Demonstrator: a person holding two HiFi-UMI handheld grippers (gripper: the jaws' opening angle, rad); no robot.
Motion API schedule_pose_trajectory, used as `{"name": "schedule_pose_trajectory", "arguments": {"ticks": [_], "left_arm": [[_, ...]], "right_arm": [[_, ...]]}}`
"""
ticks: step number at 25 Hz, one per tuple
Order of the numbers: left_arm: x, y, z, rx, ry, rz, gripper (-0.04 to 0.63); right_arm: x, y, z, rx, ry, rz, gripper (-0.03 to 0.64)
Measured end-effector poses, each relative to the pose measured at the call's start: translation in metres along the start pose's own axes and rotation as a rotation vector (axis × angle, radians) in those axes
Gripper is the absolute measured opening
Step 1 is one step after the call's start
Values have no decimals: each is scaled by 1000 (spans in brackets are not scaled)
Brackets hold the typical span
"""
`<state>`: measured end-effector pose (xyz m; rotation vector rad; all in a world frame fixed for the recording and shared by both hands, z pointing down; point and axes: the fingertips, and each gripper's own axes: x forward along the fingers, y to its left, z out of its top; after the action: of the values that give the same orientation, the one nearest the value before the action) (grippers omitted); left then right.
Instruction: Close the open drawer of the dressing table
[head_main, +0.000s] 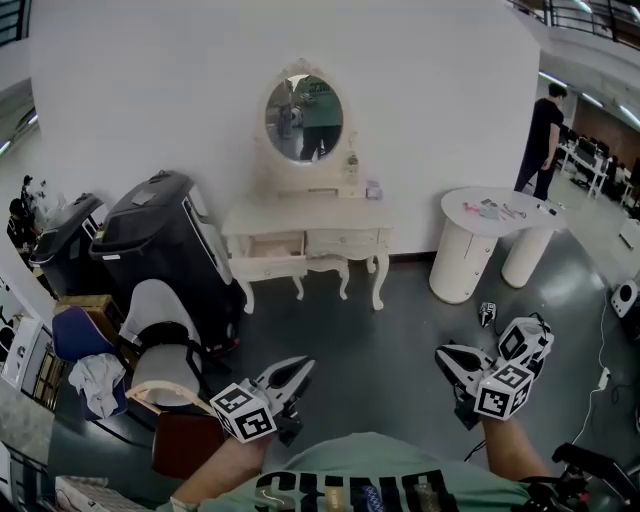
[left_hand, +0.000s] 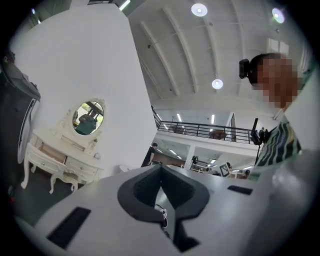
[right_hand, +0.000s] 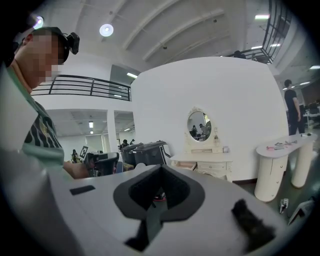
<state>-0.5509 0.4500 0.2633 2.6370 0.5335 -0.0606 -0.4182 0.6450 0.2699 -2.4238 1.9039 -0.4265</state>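
Observation:
The cream dressing table (head_main: 312, 228) stands against the white wall, far ahead of me. Its left drawer (head_main: 272, 246) is pulled out; the right drawer is flush. The table also shows small in the left gripper view, as dressing table (left_hand: 59, 156), and in the right gripper view, as dressing table (right_hand: 206, 165) with its drawer (right_hand: 184, 165) out. My left gripper (head_main: 303, 366) is low at the front left, jaws shut and empty. My right gripper (head_main: 442, 353) is at the front right, its jaws meeting at a point with nothing in them. Both are well short of the table.
An oval mirror (head_main: 304, 118) tops the table. Two black bins (head_main: 165, 250) stand to its left, a white chair (head_main: 162, 345) nearer me. A round white table (head_main: 495, 215) is at the right, with a person (head_main: 543, 135) beyond. A small object (head_main: 487, 313) lies on the dark floor.

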Motion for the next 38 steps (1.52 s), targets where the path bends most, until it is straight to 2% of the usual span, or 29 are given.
{"name": "schedule_pose_trajectory", "arguments": {"ticks": [8,17,22,28,31,38], "left_arm": [[67,-25,-30,-20,48,-38,9],[78,10,-25,-43,64,-49,9],[72,57,1,-35,65,-97,9],[58,127,61,-18,50,-147,9],[52,163,83,-33,29,-162,9],[46,229,98,-42,55,-197,9]], "right_arm": [[-34,-53,-11,32,-11,3,12],[-4,-65,-17,53,14,-4,11],[48,-56,2,10,4,-27,11],[118,-40,34,-8,-13,-71,11],[155,-35,47,-20,-18,-83,12],[215,-33,56,-22,-9,-130,11]]}}
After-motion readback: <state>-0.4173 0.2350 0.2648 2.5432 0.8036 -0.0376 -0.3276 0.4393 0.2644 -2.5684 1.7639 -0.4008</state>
